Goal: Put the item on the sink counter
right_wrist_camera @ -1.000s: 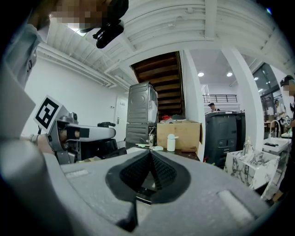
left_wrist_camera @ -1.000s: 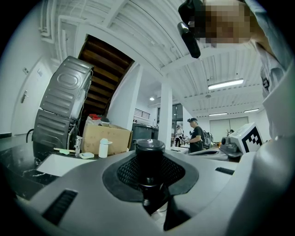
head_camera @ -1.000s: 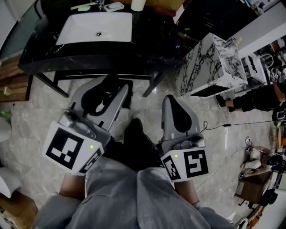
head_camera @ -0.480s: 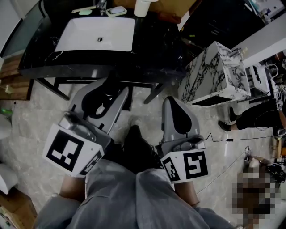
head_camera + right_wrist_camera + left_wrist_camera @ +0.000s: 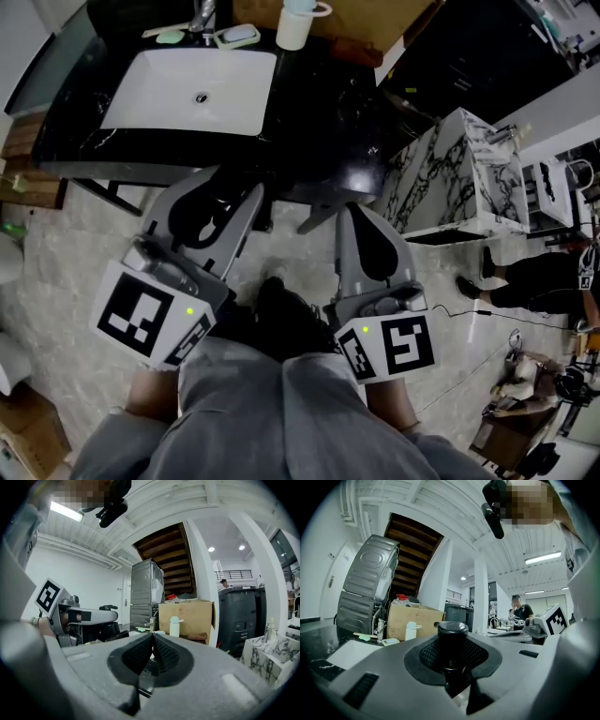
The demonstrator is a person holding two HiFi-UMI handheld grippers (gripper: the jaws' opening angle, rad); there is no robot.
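My left gripper [image 5: 217, 187] is shut on a black cylindrical bottle [image 5: 451, 631] with a round cap, held upright between the pads. In the head view the bottle [image 5: 217, 208] shows only as a dark shape between the jaws, just in front of the black marble sink counter [image 5: 319, 103]. The counter holds a white basin [image 5: 150, 94]. My right gripper [image 5: 364, 217] hangs beside the left one over the floor, its pads pressed together with nothing in them. The same gripper [image 5: 152, 641] shows its ribbed pads touching in the right gripper view.
At the back of the counter stand a white cup [image 5: 294, 24], a soap dish [image 5: 236, 36] and a faucet [image 5: 202, 13]. A white marble-patterned cabinet [image 5: 450, 164] stands to the right. A cardboard box [image 5: 415, 620] sits behind the sink. A person [image 5: 539, 277] is at the far right.
The sink counter has come lower and nearer in the head view, reaching the tips of both grippers. The grippers hold the same pose, and the bottle stays gripped.
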